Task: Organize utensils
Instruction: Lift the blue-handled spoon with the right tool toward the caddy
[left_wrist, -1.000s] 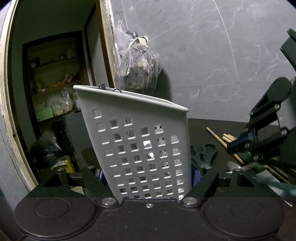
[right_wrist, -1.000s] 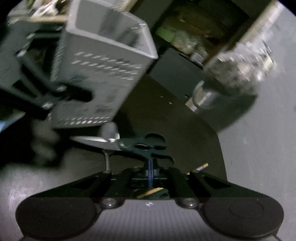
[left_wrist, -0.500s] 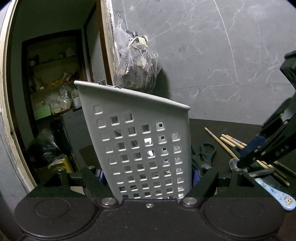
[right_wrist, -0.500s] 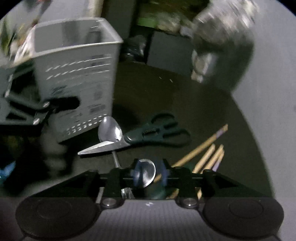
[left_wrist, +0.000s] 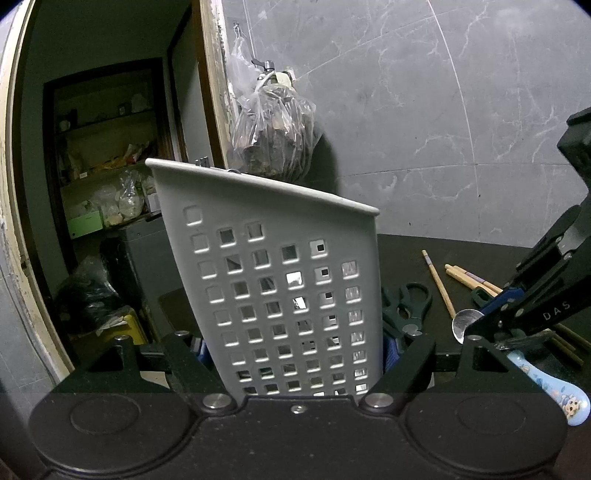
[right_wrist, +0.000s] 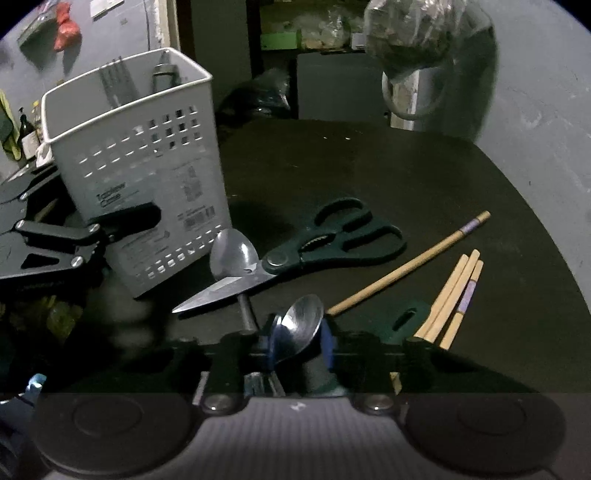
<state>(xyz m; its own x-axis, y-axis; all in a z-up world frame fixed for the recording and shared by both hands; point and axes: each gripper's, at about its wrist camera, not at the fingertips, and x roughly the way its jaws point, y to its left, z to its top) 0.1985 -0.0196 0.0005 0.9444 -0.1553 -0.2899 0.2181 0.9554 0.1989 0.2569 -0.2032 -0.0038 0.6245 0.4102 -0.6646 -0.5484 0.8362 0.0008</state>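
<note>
Where left-wrist view hides contents: left gripper (left_wrist: 295, 350) clamped on utensil basket (left_wrist: 280, 288). Right gripper (right_wrist: 299, 347) pinching spoon (right_wrist: 301, 328). Right-wrist only: fork tines (right_wrist: 114, 83) inside, scissors (right_wrist: 295, 254) mid-tabletop.

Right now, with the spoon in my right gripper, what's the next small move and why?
Probably lift the spoon toward the open top of the caddy. The right gripper looks closed on its bowl, and the left gripper braces the caddy.

"DAS" on right tool (left_wrist: 495, 325)
</note>
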